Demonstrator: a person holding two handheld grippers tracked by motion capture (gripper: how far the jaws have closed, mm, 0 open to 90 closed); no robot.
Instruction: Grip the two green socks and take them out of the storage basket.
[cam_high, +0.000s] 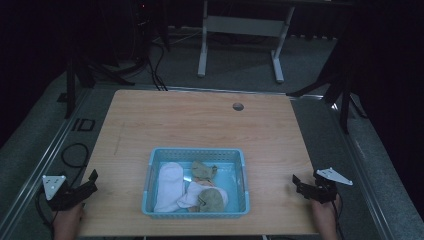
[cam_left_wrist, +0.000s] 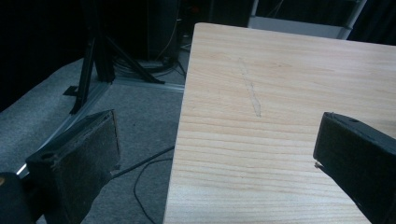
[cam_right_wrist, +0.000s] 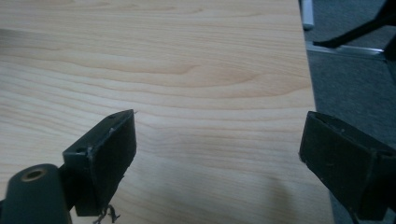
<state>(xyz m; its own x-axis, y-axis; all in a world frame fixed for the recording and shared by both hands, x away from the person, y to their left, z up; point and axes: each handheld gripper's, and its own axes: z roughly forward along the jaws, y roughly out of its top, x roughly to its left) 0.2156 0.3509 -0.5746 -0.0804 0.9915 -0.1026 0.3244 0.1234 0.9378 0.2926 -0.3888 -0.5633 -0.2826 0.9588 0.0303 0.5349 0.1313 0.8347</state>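
Observation:
A light blue plastic basket (cam_high: 151, 172) sits on the wooden table (cam_high: 200, 125) near its front edge. Inside lie a white sock (cam_high: 169, 184), another white sock (cam_high: 190, 196) and two olive-green socks (cam_high: 202, 171) (cam_high: 212, 199). My left gripper (cam_high: 92, 181) rests at the table's front left corner, open, nothing between its jaws; in the left gripper view (cam_left_wrist: 217, 154) its jaws straddle the table's left edge. My right gripper (cam_high: 298, 184) is at the front right edge, open and empty; the right gripper view (cam_right_wrist: 217, 144) has bare wood between the jaws.
A round cable hole (cam_high: 238, 106) is near the table's far edge. Black tripod legs (cam_high: 80, 75) stand left of the table and others (cam_high: 340, 90) at its right. A white desk frame (cam_high: 240, 30) stands behind. Cables (cam_high: 75, 155) lie on the grey floor.

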